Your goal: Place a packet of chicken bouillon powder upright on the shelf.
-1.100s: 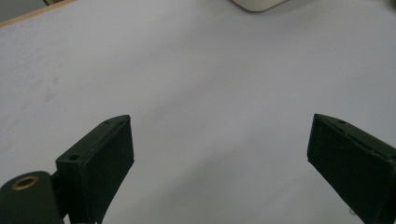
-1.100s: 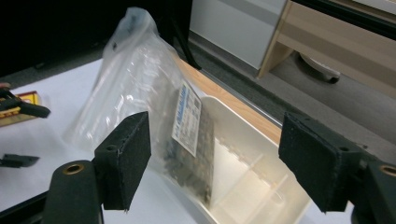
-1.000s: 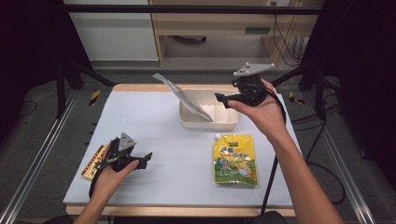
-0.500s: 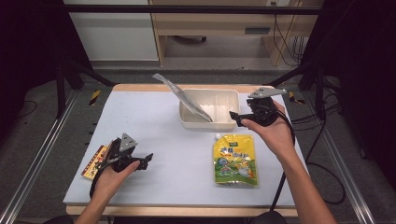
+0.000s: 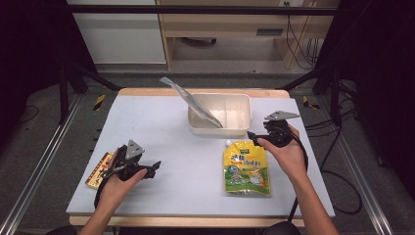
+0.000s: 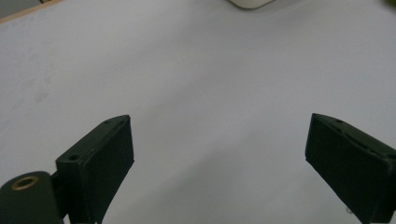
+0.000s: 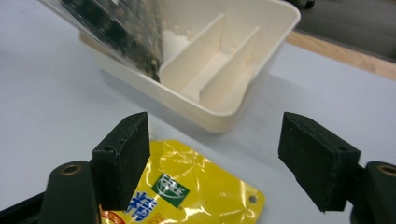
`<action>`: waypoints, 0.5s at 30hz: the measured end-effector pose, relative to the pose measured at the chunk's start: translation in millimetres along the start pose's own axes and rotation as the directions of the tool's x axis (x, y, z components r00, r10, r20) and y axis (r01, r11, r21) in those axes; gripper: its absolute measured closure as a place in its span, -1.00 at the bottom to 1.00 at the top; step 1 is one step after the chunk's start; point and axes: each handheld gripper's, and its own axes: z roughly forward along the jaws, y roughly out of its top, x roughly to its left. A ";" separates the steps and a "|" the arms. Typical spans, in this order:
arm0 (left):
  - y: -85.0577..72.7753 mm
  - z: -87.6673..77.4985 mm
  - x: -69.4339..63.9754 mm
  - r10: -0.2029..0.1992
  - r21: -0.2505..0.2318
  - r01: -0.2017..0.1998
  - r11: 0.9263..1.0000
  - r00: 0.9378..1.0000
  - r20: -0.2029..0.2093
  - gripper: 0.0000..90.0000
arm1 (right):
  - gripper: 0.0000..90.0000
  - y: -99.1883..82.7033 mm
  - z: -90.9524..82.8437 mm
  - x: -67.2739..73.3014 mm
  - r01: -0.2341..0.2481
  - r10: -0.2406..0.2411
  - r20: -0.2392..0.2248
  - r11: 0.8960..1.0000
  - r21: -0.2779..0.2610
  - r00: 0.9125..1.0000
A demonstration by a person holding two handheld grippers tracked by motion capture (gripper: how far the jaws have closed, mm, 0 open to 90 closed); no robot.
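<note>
Right gripper view shows yellow pouch's punched hole (high view blurs it)

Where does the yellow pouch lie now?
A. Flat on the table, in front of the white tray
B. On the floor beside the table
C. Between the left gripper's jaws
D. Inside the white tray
A: the yellow pouch lies flat on the table, just on the person's side of the white tray, apart from it.

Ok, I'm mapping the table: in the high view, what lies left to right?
Orange packet → left gripper → white tray → yellow pouch → right gripper, jaws open over the pouch's top corner.
</note>
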 end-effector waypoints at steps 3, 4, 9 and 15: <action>-0.3 1.2 -1.7 0.001 0.000 -0.001 1.000 1.000 0.004 -0.83 | -0.40 -12.1 4.3 -7.1 -0.023 0.023 0.007 1.000 0.007 1.000; -0.3 1.3 -2.0 0.006 0.003 -0.006 1.000 1.000 0.005 -0.83 | -0.39 -15.6 5.3 -9.3 -0.027 0.026 0.011 1.000 0.009 1.000; 0.1 1.5 -3.3 0.010 0.005 -0.010 1.000 1.000 0.004 -0.83 | -0.33 -29.3 8.6 -18.3 -0.053 0.052 0.020 0.998 0.021 0.998; -0.6 3.4 -4.1 0.013 0.011 -0.013 1.000 1.000 0.005 -0.83 | -0.30 -42.1 14.5 -27.0 -0.065 0.064 0.013 0.997 0.046 0.998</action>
